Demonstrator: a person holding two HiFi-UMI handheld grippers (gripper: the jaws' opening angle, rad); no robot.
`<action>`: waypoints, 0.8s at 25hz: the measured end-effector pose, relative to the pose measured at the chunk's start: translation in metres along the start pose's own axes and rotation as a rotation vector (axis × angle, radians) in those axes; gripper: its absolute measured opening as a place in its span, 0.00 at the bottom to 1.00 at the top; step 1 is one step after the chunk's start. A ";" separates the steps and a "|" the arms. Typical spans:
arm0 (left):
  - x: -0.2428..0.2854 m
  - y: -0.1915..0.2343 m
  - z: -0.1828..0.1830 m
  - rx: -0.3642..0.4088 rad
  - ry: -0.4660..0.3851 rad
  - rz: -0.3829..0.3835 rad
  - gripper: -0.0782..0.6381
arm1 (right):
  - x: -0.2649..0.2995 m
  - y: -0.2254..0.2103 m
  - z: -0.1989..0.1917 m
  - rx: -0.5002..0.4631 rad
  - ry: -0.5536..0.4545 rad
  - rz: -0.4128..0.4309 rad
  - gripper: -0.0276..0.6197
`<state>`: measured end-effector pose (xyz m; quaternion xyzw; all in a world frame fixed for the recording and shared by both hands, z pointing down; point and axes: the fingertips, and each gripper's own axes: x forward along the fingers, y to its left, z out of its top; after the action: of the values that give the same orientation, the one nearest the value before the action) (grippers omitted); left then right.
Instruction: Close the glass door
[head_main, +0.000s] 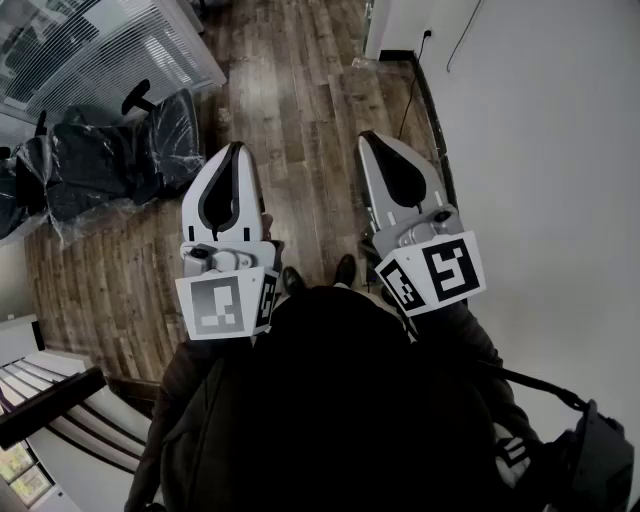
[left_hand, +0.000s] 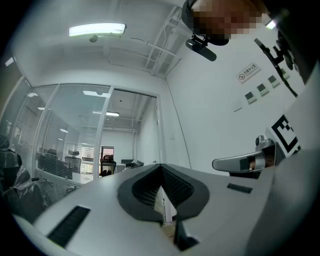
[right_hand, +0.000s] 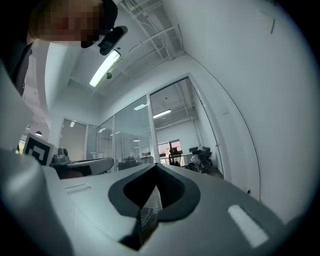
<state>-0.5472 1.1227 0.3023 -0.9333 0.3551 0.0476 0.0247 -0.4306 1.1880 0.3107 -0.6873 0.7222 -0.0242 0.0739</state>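
Wood floor (head_main: 300, 90) spread left of the white wall (head_main: 560, 150). Glass door (right_hand: 131, 142) far ahead, left of that wall, well apart from both grippers. Plastic-wrapped chairs (head_main: 120, 160) farther left. Left gripper (head_main: 237, 147) and right gripper (head_main: 367, 137) raised side by side near the wall, jaws pressed together, gripping nothing.

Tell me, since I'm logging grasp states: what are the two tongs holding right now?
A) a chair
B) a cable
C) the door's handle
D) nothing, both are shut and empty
D: the left tongs and the right tongs each show tips together with nothing between them, and both are held in the air over the wood floor.
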 end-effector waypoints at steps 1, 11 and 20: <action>0.000 0.001 0.000 -0.002 -0.002 0.005 0.10 | 0.001 0.001 0.000 -0.001 0.002 0.002 0.04; -0.001 0.008 0.004 -0.005 0.020 0.049 0.10 | 0.010 -0.001 0.000 0.021 0.022 0.018 0.05; 0.030 0.015 -0.014 -0.019 0.028 0.062 0.10 | 0.034 -0.023 -0.016 0.052 0.036 0.028 0.05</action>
<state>-0.5338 1.0909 0.3133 -0.9227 0.3835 0.0387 0.0093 -0.4115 1.1522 0.3268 -0.6744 0.7321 -0.0543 0.0792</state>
